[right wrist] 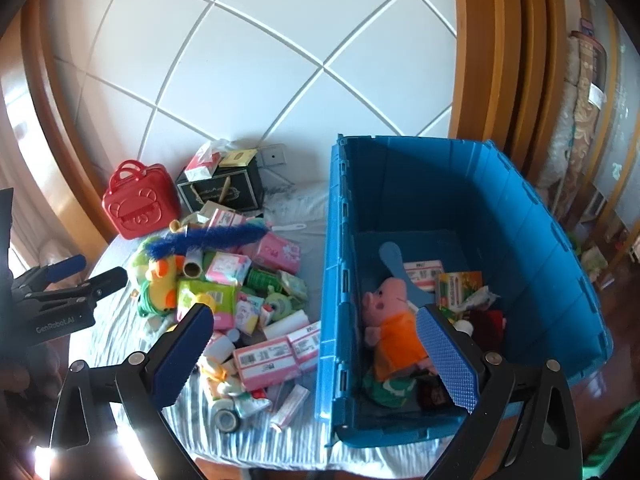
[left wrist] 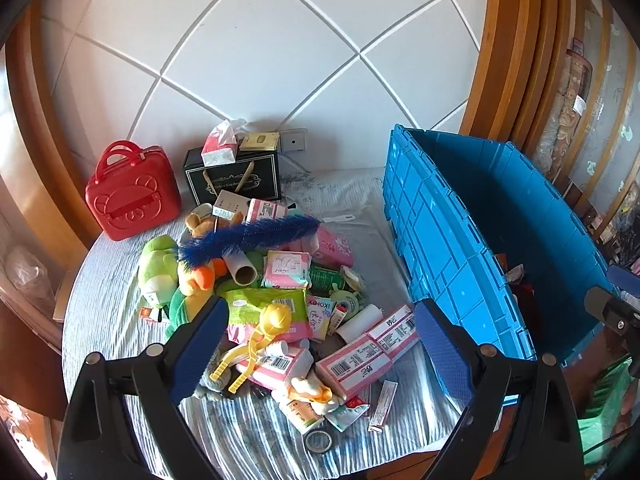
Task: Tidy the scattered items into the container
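Note:
A pile of scattered items lies on the striped cloth: a blue bristle brush (left wrist: 248, 236), a yellow plastic clamp toy (left wrist: 260, 334), pink barcode boxes (left wrist: 368, 354), green and orange plush toys (left wrist: 160, 268). The blue crate (left wrist: 460, 248) stands at the right; it also shows in the right wrist view (right wrist: 340, 280), holding a pink pig plush (right wrist: 390, 320) and packets. My left gripper (left wrist: 320, 344) is open and empty above the pile. My right gripper (right wrist: 316, 352) is open and empty, straddling the crate's left wall.
A red bear-face case (left wrist: 134, 192) and a black gift bag (left wrist: 234, 178) with a tissue pack stand at the back by the white tiled wall. A tape roll (left wrist: 319, 440) lies near the front edge. Wooden door frame at right.

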Demonstrator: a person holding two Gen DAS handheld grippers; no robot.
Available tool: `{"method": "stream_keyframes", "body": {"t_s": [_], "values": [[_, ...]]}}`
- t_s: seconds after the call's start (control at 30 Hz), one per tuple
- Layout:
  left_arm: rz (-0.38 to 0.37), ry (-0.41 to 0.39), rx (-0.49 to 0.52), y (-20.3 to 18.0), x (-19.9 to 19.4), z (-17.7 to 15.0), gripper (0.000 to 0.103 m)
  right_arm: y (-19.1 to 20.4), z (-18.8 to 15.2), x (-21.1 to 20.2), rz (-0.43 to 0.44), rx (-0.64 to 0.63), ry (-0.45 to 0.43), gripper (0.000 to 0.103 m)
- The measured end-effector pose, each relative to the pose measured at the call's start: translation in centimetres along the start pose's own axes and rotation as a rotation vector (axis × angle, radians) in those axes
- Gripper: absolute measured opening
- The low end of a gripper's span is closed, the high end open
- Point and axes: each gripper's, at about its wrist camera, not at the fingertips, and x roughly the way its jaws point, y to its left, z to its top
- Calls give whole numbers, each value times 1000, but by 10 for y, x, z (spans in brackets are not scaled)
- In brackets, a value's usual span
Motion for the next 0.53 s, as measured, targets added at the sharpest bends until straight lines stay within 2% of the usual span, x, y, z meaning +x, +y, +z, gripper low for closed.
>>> {"method": "stream_keyframes", "body": {"t_s": [0.23, 0.4, 0.53], "values": [[26, 10, -34, 16, -4, -8, 95, 5, -4, -7, -1, -6, -4, 103], [59, -22, -31, 16, -11, -11, 95, 7, -6, -8, 3, -9, -1, 103], [58, -38, -22, 13, -18, -11, 95, 9, -8, -10, 8, -14, 0, 103]]}}
